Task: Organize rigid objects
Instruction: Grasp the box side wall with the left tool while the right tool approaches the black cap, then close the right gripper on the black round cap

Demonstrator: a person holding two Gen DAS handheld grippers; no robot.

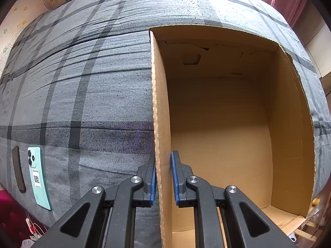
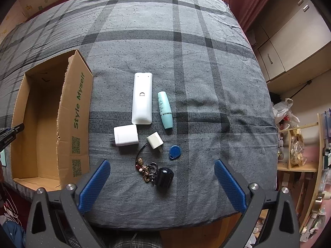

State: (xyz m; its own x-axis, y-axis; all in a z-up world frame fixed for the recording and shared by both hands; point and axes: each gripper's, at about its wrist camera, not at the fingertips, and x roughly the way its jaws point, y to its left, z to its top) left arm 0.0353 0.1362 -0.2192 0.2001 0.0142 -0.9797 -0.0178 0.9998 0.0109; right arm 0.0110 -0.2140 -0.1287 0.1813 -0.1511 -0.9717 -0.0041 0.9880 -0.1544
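Two grippers are working over the grey plaid bedcover (image 2: 186, 62), and you are pointing both steeply down at it. Your right gripper (image 2: 162, 186) is hanging with its blue pads spread wide and nothing between them, just above a black rounded fob (image 2: 164, 176) that is lying joined to a cluster of rings and beaded charms (image 2: 145, 170). Slightly beyond those, a blue oval tag (image 2: 175, 152) is resting on the cloth, with a small white plug (image 2: 154, 140) beside it and a larger white charger (image 2: 125, 135) to the left, its prongs pointing toward the box. Farther on, a white remote (image 2: 142, 98) is lying lengthwise away from you, and a pale teal bottle (image 2: 165, 109) is lying just beside it on the right, apart from it. Your left gripper (image 1: 163, 178) is pinching the upright side wall of the cardboard box (image 1: 227, 124), one pad outside the wall and one inside, both pressed to the card. That box is sitting open-topped on the bedcover to the left of the small items, and its inside is showing only bare cardboard. Out past the box's left wall, near the bed's edge, a mint-green phone (image 1: 38, 177) is lying face down, with a dark narrow bar (image 1: 18, 169) just beside it.
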